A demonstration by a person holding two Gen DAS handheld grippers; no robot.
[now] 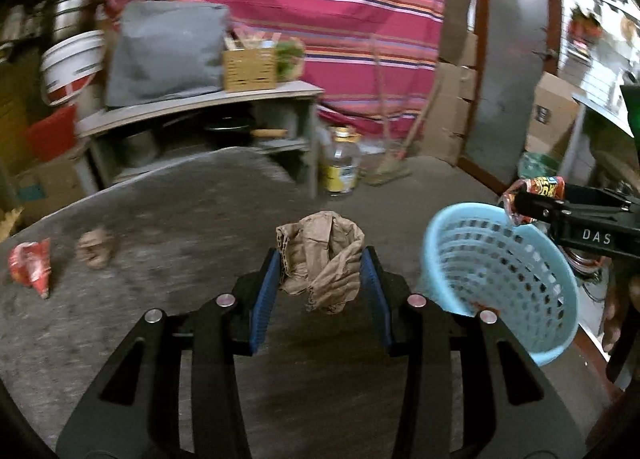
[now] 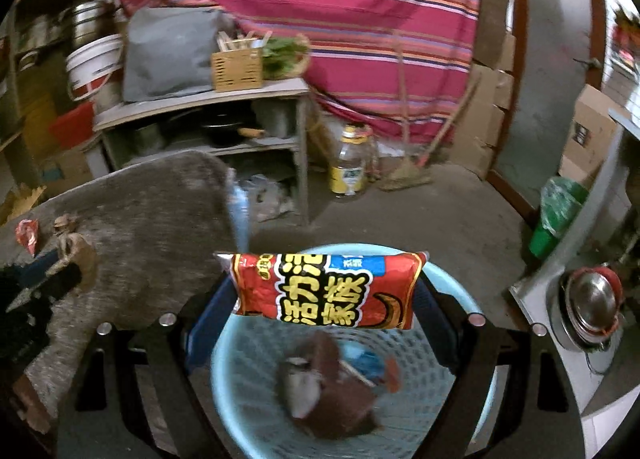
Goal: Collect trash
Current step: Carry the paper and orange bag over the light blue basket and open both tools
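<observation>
Grey table (image 1: 168, 211), worn top, fills the lower part of the left wrist view; in the right wrist view it shows only at left.

Pale blue perforated basket (image 1: 500, 279) stands just past the table's right edge. From the right wrist view its rim (image 2: 460, 291) rings a brown crumpled scrap (image 2: 324, 375), with blue and red bits beside it, all blurred, lying on the basket bottom.

Right gripper (image 2: 324, 287) hangs over the basket mouth, blue pads clamped on the two ends of a red snack wrapper (image 2: 332, 291) with yellow-and-black lettering. Wrapper stretched flat between the pads, clear of the basket contents. From the left wrist view the same wrapper (image 1: 536, 191) sits above the basket's far rim, pinched in the black tool.

Left gripper (image 1: 320, 271) near the table's middle, its pads pressed against either side of a crumpled brown paper wad (image 1: 320, 255). Whether the wad is lifted off the table or resting, cannot tell.

Toward the table's left edge: a smaller brown paper scrap (image 1: 94, 247), and just beside it, nearer the edge, a crushed red wrapper (image 1: 32, 265). Both lie on the tabletop, apart from each other and well apart from the left gripper.
</observation>
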